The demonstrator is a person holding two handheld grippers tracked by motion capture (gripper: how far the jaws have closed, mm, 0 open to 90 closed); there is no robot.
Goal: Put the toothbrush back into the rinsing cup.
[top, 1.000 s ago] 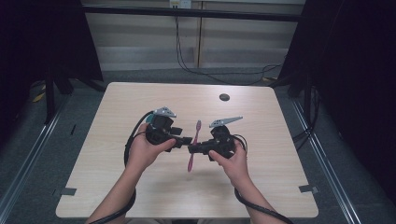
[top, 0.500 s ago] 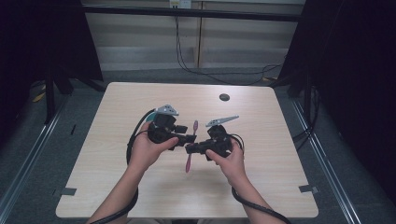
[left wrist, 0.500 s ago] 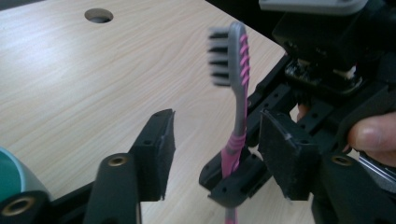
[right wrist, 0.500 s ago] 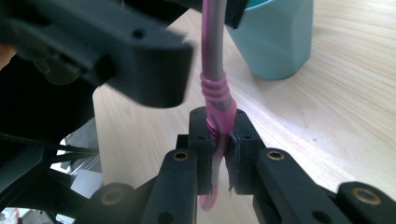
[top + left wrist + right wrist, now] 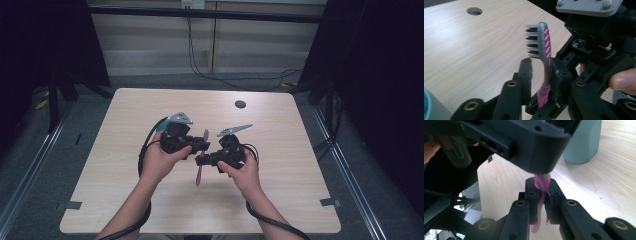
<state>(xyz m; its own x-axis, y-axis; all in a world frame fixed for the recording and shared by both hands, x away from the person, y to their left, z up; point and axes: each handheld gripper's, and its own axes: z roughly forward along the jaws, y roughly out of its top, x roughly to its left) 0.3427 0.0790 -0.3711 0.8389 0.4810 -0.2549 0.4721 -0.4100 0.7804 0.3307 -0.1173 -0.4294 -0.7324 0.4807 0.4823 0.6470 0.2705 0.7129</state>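
Observation:
A toothbrush (image 5: pixel 199 173) with a pink handle and grey head is held above the middle of the table, between both grippers. My right gripper (image 5: pixel 203 160) is shut on its pink handle (image 5: pixel 542 183), jaws (image 5: pixel 541 188) pressed on both sides. My left gripper (image 5: pixel 202 147) comes in from the left at the brush's neck. In the left gripper view the neck (image 5: pixel 546 57) stands between my left gripper's (image 5: pixel 542 72) jaws. It leans on the right jaw, with a gap to the left one. These jaws have just been closing. The bristles face left in that view.
The light wooden table (image 5: pixel 125 200) has a round cable hole (image 5: pixel 240 104) at the back right. A teal object (image 5: pixel 584 142) sits close behind the left hand (image 5: pixel 161 125). Black cables trail from both grippers. Dark curtains and floor rails flank the table.
Both hands and the toothbrush have drifted slightly left. The brush's lower end has swung a little further left, so it tilts more.

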